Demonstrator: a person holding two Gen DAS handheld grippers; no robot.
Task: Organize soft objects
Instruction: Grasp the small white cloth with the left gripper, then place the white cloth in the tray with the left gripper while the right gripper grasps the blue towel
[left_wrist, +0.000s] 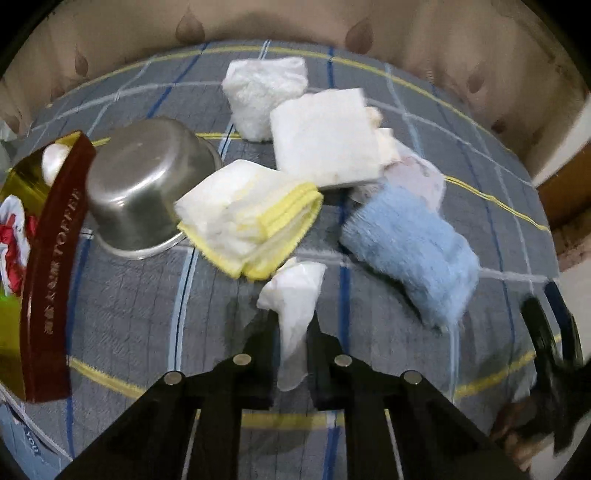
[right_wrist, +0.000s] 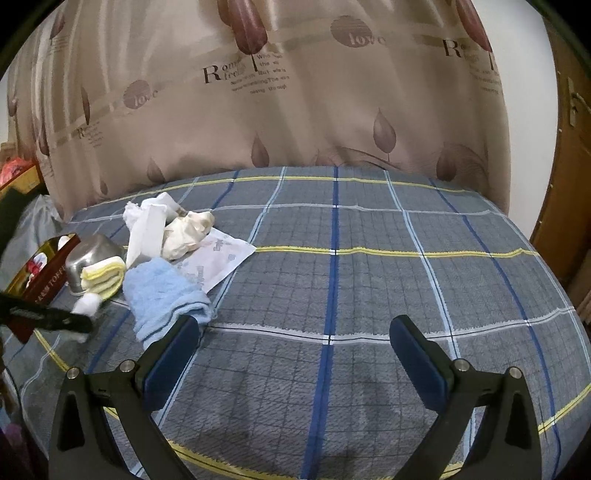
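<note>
**Tissue pinched at the left, towel waiting on the right**

Nearest our left lens, the left hand-held gripper (left_wrist: 293, 325) has its fingers drawn close together on a crumpled white tissue (left_wrist: 295, 295), which runs lengthwise between them and bulges out past the tips. Beyond it on the bed (left_wrist: 129, 314) lie the other soft things: a yellow-edged cloth (left_wrist: 247, 218) leaning against an overturned steel bowl (left_wrist: 147, 184), a folded white cloth (left_wrist: 325, 136), a fluffy white towel (left_wrist: 258, 92) further back, and a blue towel (left_wrist: 410, 251) off to the right. A red toffee box (left_wrist: 51, 273) stands open at the far left, and we judge it the likely place for the tissue, so the carry would go leftward past the bowl.

Our right hand-held gripper (right_wrist: 295, 332) hangs above the bedspread with fingers spread wide and nothing between them. The blue towel sits just beside its left finger (right_wrist: 177, 350), long axis angled away to the upper left. That makes the right hand the nearer one for the towel.
</note>
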